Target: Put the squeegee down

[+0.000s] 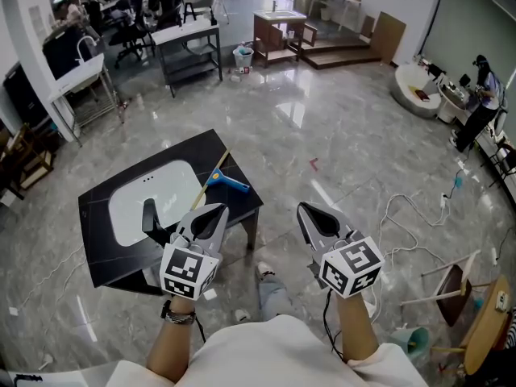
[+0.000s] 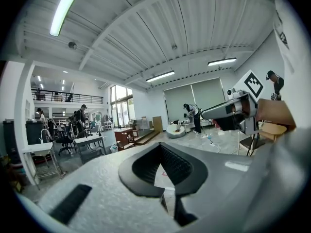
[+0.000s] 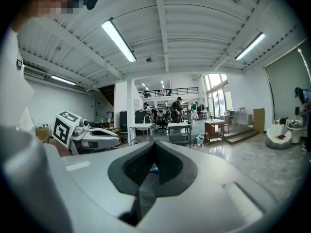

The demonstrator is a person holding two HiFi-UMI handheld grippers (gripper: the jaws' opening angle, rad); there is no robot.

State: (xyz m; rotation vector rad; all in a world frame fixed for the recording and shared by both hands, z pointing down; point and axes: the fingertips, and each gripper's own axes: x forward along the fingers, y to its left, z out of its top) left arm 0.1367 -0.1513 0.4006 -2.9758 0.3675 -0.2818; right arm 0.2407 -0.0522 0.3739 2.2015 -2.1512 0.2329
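— Black countertop (image 1: 98, 216) sat at the left, with a white basin (image 1: 129, 208) sunk in it and a dark faucet (image 1: 149, 214) at the near rim. Where was the squeegee (image 1: 230, 182)?
— It lay flat on that countertop, just right of the basin. Its long pale-yellow strip slanted toward the person, and the blue part pointed at the table's right edge. Nothing touched it, so I judged the putting-down done.
— And the grippers?
— The left gripper (image 1: 214, 214) hovered over the countertop's near corner, jaws closed tip to tip with nothing between them. The right gripper (image 1: 308, 214) hung above bare floor, apart from the table, jaws likewise together and empty.
— Anything left?
— Probably nothing.
— What couldn't you make out?
— In the head view the left gripper covered the strip's near end, so I couldn't tell where it stopped. A blue speck also showed past the right gripper's tips in its own view, too small to call it the squeegee.
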